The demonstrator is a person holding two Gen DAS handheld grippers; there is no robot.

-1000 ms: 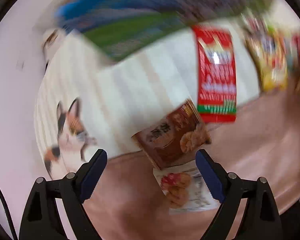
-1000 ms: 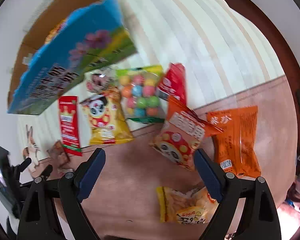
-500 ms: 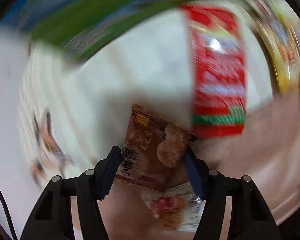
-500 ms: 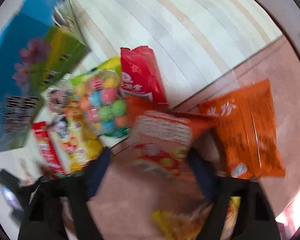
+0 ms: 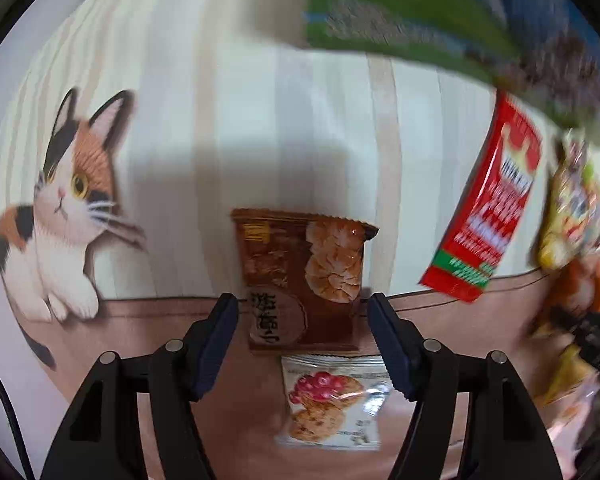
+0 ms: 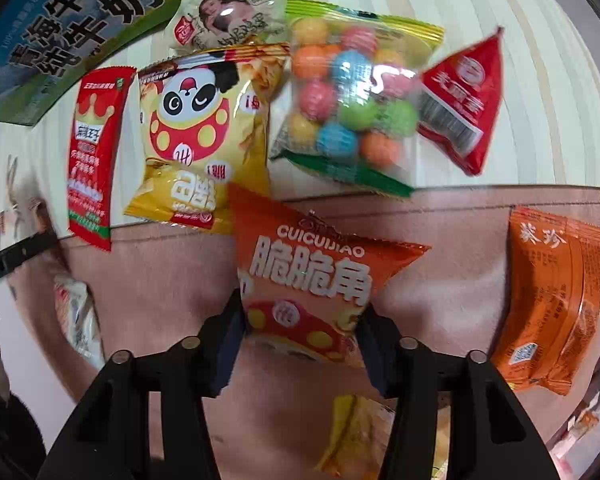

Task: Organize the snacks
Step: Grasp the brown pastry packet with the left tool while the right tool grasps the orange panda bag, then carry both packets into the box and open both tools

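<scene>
While both pairs of fingers ease open, brown packet point(image 5: 300, 280) and orange packet point(image 6: 312, 280) between them, snacks litter a striped cat-print mat point(image 5: 180, 120).

The orange bag point(image 6: 312, 280) reads "CUICUIJIAO" above large white "脆脆角". The blue-green carton point(image 6: 72, 28) at top left carries big black "牛奶" twice. A second orange packet point(image 6: 548, 300) at right shows "荣珍" in yellow. The brown biscuit pack point(image 5: 300, 280) bears rounded Chinese characters too blurred to read.
</scene>
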